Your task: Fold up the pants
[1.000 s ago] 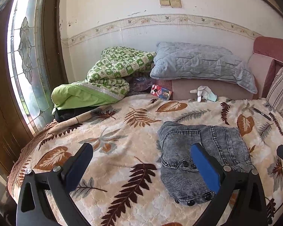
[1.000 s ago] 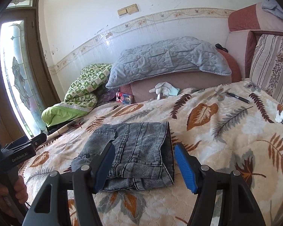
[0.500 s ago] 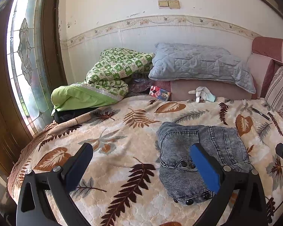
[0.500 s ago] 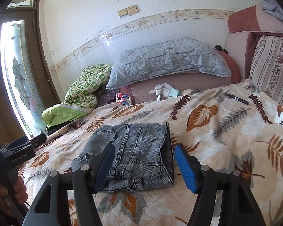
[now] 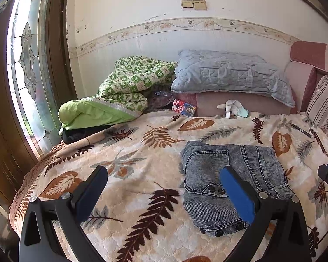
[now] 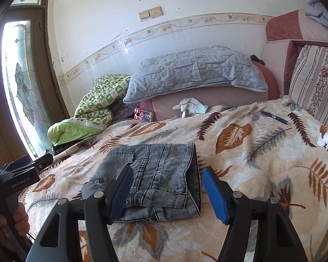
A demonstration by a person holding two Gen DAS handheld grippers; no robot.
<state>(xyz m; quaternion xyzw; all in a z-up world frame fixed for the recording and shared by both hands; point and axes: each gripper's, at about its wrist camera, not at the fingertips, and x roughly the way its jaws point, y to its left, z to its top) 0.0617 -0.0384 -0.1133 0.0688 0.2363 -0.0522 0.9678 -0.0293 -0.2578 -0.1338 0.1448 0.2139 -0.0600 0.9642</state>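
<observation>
Grey denim pants [image 5: 234,174] lie folded into a compact rectangle on the leaf-patterned bed blanket [image 5: 142,152]; the same pants [image 6: 155,174] fill the middle of the right wrist view. My left gripper [image 5: 164,187] hovers open above the blanket, its right blue pad in front of the pants' buttoned waistband. My right gripper [image 6: 167,187] is open too, held just short of the pants' near edge, with nothing between its fingers. The left gripper's body [image 6: 17,174] and the hand holding it show at the right wrist view's left edge.
A green quilt [image 5: 120,96] and grey pillow [image 5: 229,76] lie against the wall at the back. A white glove [image 6: 190,107], a small box [image 6: 144,114], a black pen [image 6: 275,118] and a crumpled tissue [image 6: 327,138] rest on the blanket. A striped cushion [image 6: 317,83] stands right.
Almost nothing has moved; both grippers stay open and the views shift only slightly. The pants lie as before.
</observation>
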